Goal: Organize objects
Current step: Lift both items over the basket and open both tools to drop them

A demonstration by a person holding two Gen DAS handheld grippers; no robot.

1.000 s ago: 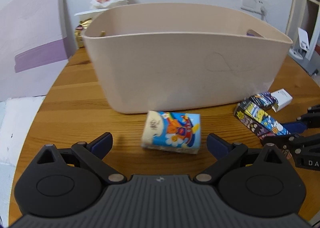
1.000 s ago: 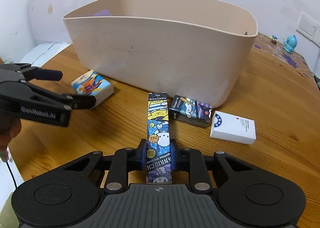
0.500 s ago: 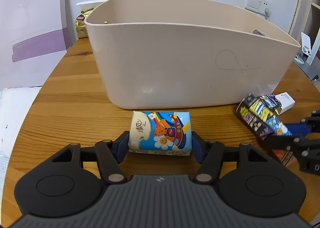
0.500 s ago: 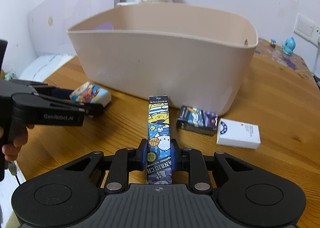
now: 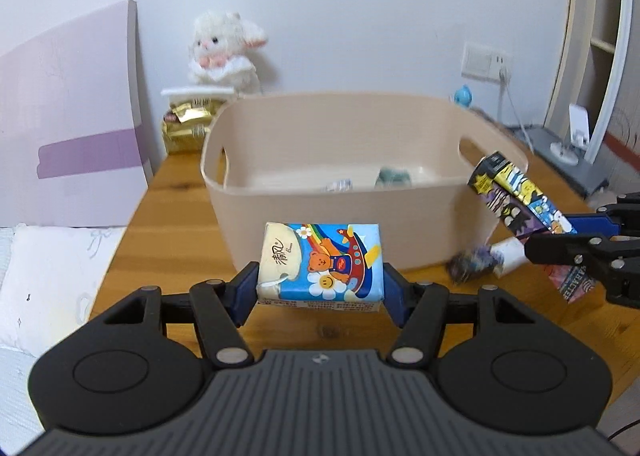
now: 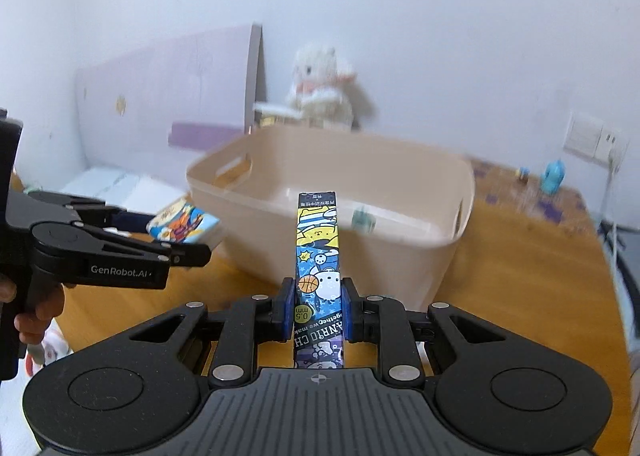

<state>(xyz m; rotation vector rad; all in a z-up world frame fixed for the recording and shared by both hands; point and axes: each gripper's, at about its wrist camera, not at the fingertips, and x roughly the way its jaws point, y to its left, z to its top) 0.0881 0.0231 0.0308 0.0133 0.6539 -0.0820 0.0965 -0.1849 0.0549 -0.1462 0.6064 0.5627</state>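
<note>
The tissue pack (image 5: 320, 262) is clamped between the left gripper (image 5: 320, 288) fingers, lifted off the wooden table (image 5: 180, 224) just in front of the beige bin (image 5: 320, 216). The long cartoon box (image 6: 319, 252) (tilted toward the bin) is pinched by the right gripper (image 6: 318, 306), also airborne.

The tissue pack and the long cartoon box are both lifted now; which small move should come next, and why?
Probably carry both forward over the beige bin before releasing. The left gripper holds the tissue pack short of the near wall, and the right gripper holds the long cartoon box, only its far end near the rim.
</note>
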